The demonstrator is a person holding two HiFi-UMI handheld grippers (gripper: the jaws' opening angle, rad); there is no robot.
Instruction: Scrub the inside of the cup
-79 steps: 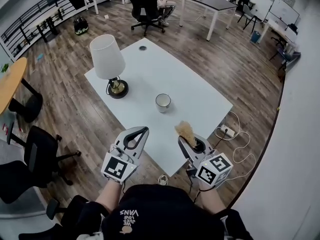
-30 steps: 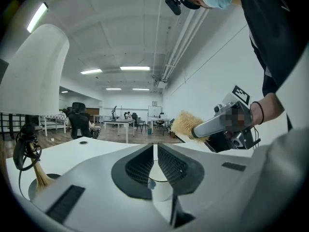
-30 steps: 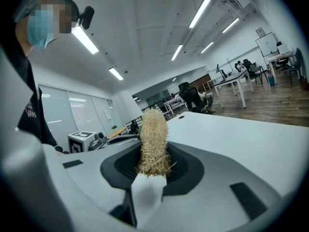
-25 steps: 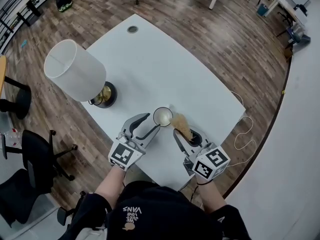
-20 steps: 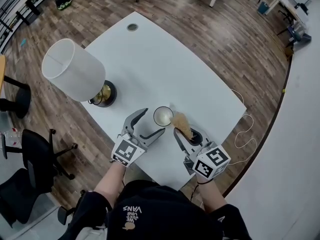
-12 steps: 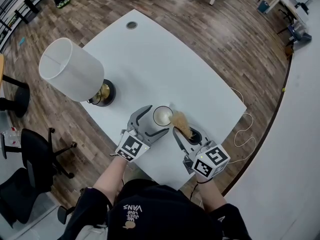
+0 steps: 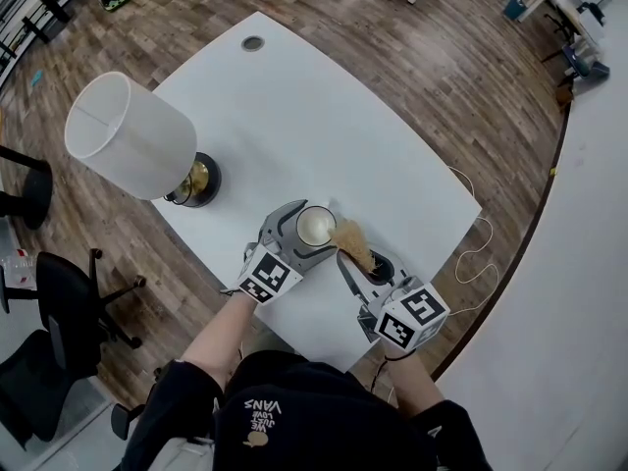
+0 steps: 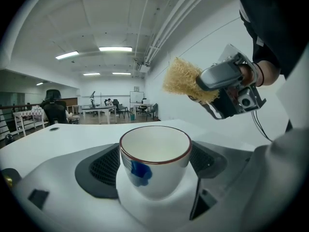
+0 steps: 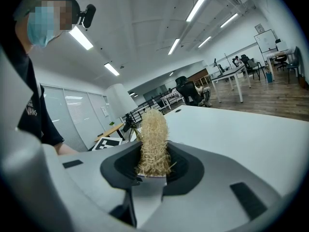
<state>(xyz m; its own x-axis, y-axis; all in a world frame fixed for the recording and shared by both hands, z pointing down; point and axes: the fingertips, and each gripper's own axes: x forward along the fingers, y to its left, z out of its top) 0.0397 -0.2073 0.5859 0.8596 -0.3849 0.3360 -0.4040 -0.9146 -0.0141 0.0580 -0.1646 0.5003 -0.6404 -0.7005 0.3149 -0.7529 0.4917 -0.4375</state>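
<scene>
The cup [image 7: 316,225] stands upright, mouth up, near the front edge of the white table [image 7: 324,116]. It sits right between the jaws of the left hand-held gripper [image 7: 310,229]. Those jaws have just been opening and now stand wide, one on each side of the cup, and I see no pad pressing on it. The right hand-held gripper [image 7: 355,263] is clamped on a straw-coloured scrubber [image 7: 350,240], whose long axis runs out along the jaws and points up and left towards the cup. Its tuft hangs just beside the rim on the cup's right side, above it and not yet inside. So the left is the nearer hand, and I'd judge it needs to close on the cup before the scrubber goes down and left into the mouth. By count: one cup, one scrubber, two hand-held grippers, one lamp [image 7: 132,135] well apart to the left
</scene>
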